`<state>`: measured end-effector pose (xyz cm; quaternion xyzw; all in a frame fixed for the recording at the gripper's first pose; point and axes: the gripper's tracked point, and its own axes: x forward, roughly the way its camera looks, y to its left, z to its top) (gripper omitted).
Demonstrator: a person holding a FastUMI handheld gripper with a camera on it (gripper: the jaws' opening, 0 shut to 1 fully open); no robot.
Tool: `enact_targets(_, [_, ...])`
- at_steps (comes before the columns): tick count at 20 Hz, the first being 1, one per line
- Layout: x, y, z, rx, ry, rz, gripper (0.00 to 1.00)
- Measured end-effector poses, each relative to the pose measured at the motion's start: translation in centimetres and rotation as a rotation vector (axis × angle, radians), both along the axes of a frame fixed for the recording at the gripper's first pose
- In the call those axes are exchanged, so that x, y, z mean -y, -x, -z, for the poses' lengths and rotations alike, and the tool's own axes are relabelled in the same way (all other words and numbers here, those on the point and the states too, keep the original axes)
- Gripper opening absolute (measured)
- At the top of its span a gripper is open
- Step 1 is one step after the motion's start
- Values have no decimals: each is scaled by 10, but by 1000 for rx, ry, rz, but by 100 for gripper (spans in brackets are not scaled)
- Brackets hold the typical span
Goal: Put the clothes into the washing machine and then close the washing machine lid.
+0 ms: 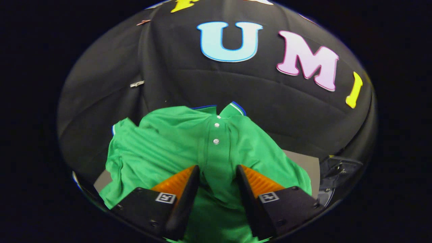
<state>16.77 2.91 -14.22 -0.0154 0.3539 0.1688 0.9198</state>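
A green polo shirt (175, 148) with white buttons and a blue-edged collar spreads out ahead of me, its collar at the far end. Its button placket runs straight down between my two fingers. My gripper (217, 173) is shut on the bunched cloth of the shirt's middle, and folds pull in toward the fingertips (194, 175) from both sides. The shirt's lower part passes under the fingers and is hidden there. A dark glossy part of the washing machine (337, 172) shows beyond the right finger, off to the side.
A grey table top (305, 163) shows on both sides of the shirt. The black cloth wall of the booth stands close behind the shirt's collar.
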Motion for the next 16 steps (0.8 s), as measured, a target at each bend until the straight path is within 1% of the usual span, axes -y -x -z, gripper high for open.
enact_targets(1, [0,5,0,11,7,-6,62])
enact_targets(2, [4,11,1,-9,10,15,52])
enact_targets(3, [5,10,0,-20,10,34,42])
enact_targets(4, [11,9,-2,-30,16,56,42])
enact_targets(5, [11,10,-2,-35,16,69,6])
enact_targets(8, [7,7,-6,17,66,9,5])
enact_targets(9, [8,7,-12,44,71,2,5])
enact_targets(11, [10,8,-29,88,32,14,5])
enact_targets(14, [11,14,-51,84,-53,38,5])
enact_targets(16, [20,19,-71,114,-59,33,5])
